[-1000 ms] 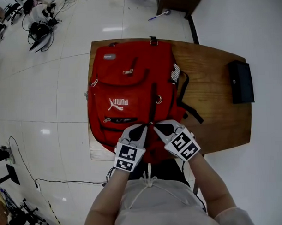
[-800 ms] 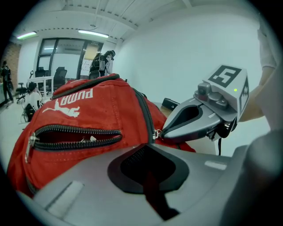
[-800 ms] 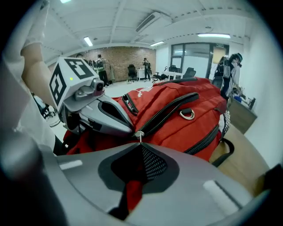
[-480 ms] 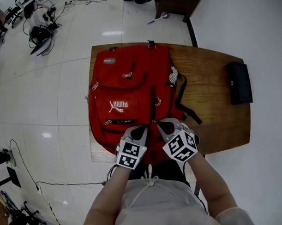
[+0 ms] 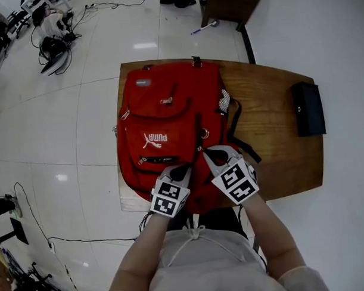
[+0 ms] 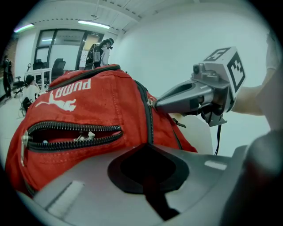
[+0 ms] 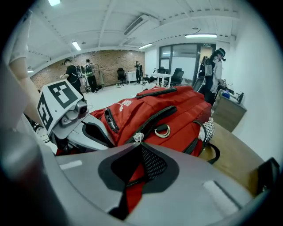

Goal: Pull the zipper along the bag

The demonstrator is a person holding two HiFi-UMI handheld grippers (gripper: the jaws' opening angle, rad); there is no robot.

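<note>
A red backpack (image 5: 163, 121) lies flat on the wooden table (image 5: 278, 156), its bottom end toward me. A black zipper (image 5: 198, 128) runs up its middle. My right gripper (image 5: 205, 152) is shut on the small white zipper pull (image 7: 138, 137), just short of a metal ring (image 7: 162, 130). My left gripper (image 5: 184, 170) sits beside it at the left, shut on the red fabric (image 6: 132, 132) next to the zipper (image 6: 148, 119). In the left gripper view the right gripper (image 6: 155, 104) touches the zipper line higher up.
A black case (image 5: 309, 107) lies at the table's right end. The bag's black strap (image 5: 238, 131) trails onto the wood. A front pocket (image 6: 70, 134) gapes open. Cables and gear (image 5: 50, 42) lie on the floor at the far left.
My right gripper has slid away from me along the middle zipper, closer to the metal ring. The left gripper has stayed at the bag's near end.
</note>
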